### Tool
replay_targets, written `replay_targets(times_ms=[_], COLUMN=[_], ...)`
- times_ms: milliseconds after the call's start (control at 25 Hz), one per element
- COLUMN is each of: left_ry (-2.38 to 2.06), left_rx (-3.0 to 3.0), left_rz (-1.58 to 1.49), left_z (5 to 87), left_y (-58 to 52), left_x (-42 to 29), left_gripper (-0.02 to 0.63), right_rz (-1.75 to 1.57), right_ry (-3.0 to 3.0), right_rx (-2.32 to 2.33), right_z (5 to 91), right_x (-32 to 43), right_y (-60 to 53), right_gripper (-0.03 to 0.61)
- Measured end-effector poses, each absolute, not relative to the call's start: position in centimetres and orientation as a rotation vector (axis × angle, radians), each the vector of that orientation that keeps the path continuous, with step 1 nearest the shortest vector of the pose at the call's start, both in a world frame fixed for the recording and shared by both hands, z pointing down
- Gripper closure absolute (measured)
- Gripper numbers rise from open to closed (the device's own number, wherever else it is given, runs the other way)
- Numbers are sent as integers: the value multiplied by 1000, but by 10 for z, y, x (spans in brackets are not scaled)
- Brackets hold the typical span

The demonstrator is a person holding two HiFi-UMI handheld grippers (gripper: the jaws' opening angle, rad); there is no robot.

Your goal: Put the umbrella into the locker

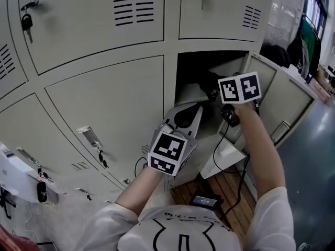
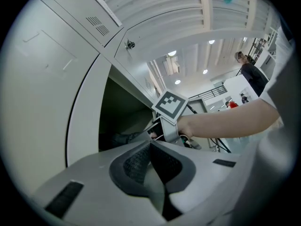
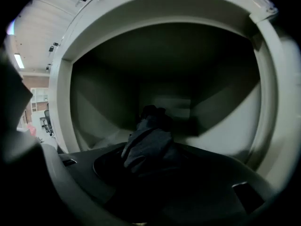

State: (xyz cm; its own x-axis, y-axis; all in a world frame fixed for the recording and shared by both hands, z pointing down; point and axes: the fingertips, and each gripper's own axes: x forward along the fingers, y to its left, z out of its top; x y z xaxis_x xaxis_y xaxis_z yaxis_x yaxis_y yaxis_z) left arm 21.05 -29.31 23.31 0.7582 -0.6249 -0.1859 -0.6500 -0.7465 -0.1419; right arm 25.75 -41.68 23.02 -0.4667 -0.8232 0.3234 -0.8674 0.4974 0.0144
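Dark umbrella (image 3: 146, 142) sits gripped in the right tongs (image 3: 153, 166), arm (image 1: 261, 150) outstretched into the locker (image 3: 225, 121); left tongs (image 2: 150, 159) closed, empty.

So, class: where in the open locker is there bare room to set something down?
Bare locker floor lies between the umbrella and each side wall. The middle is crowded: the right claw holds the umbrella there.

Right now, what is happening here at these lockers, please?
A person works with a gripper in each hand. The right gripper is shut on a dark folded umbrella and holds it into the open locker, whose door is swung aside. Whether the umbrella rests on the locker's floor cannot be seen. The left gripper is shut with nothing in it, outside the opening.
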Motion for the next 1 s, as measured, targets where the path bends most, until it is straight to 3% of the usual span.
replay_targets(times_ms=[1000], left_ry=[1016], left_rx=[-2777], left_rz=[116], left_z=[235], left_y=[-292], left_x=[201], left_gripper=[607], right_rz=[268], right_ry=[-2301], right_rx=[1420], right_z=[272], right_x=[233], right_y=[-515], right_gripper=[319])
